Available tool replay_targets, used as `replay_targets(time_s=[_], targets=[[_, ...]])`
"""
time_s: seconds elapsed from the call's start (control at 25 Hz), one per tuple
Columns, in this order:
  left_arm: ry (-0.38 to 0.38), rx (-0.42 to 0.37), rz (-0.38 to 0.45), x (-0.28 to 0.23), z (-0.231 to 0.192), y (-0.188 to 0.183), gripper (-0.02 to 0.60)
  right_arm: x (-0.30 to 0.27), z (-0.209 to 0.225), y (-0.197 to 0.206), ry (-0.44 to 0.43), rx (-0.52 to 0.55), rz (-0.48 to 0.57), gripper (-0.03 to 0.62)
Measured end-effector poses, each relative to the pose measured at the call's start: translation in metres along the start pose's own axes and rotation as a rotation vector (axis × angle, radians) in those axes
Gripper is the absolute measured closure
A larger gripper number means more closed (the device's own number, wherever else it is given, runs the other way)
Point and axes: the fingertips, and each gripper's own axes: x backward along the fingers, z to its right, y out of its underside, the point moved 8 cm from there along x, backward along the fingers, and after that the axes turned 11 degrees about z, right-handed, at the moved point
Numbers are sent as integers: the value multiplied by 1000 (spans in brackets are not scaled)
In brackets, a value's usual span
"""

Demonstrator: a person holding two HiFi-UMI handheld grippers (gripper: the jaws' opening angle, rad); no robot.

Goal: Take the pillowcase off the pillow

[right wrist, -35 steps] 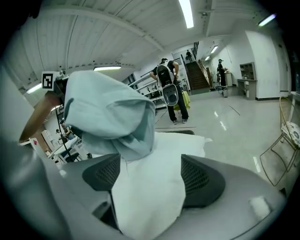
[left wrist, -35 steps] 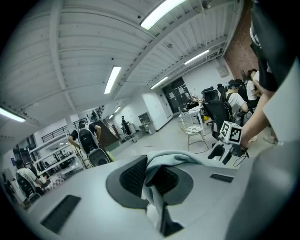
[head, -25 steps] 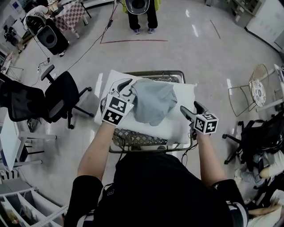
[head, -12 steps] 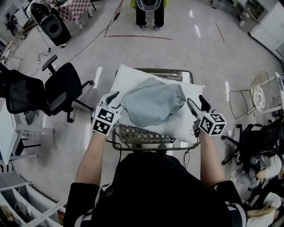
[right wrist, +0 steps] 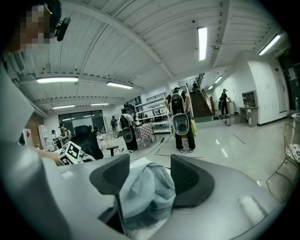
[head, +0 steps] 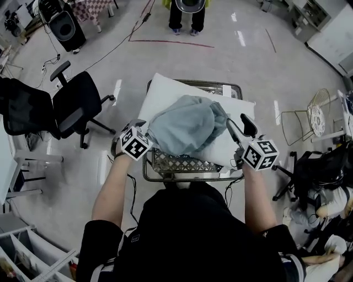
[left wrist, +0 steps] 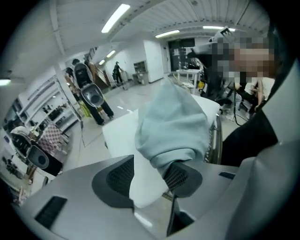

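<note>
Two hand-held grippers frame the near end of a wire cart (head: 182,163), which carries everything the task concerns. At the cart's near-left corner, the left hand-held gripper (head: 142,128) points steeply down. Its jaws have just been opening and stand well apart. A white corner of the pillow (head: 165,91) and a fold of the grey-blue pillowcase (head: 185,124) sit in the gap, but neither pad visibly presses on cloth. At the cart's near-right corner, the right hand-held gripper (head: 241,125) is held nearly level, aimed across the cart. Its jaws have just been closing yet remain parted, and its own view frames the bunched pillowcase between them, apparently just past the pads and not gripped.

The pillowcase lies heaped over the middle of the cart, on top of the pillow, whose bare white fabric shows toward the cart's far-left and right sides. Whether the pillow's near end is still inside the case cannot be told.

Judged from this, the stripping looks largely done and the step in hand is a fresh grasp. The next move likely calls for one hand-held gripper to pin the pillow corner while the other closes on loose cloth and draws it clear.

Off the cart's left side stands a black office chair (head: 83,107), and far beyond the cart a person (head: 186,16) stands.
</note>
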Motion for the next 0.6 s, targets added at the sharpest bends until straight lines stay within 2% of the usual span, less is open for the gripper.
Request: replay_targets(time_s=[0.12, 0.28, 0.36, 0.44, 0.6], targets=[[163, -62, -104, -4, 23, 6, 390, 6, -9, 5, -25, -4, -9, 309], [272, -44, -85, 19, 47, -10, 351, 21, -2, 11, -53, -11, -20, 313], [269, -43, -65, 36, 53, -22, 352, 30, 2, 14, -58, -29, -15, 318], [224, -41, -33, 53, 58, -34, 352, 41, 5, 14, -64, -40, 0, 325], [108, 26, 145, 82, 69, -69, 353, 60, 12, 8, -78, -58, 36, 337]])
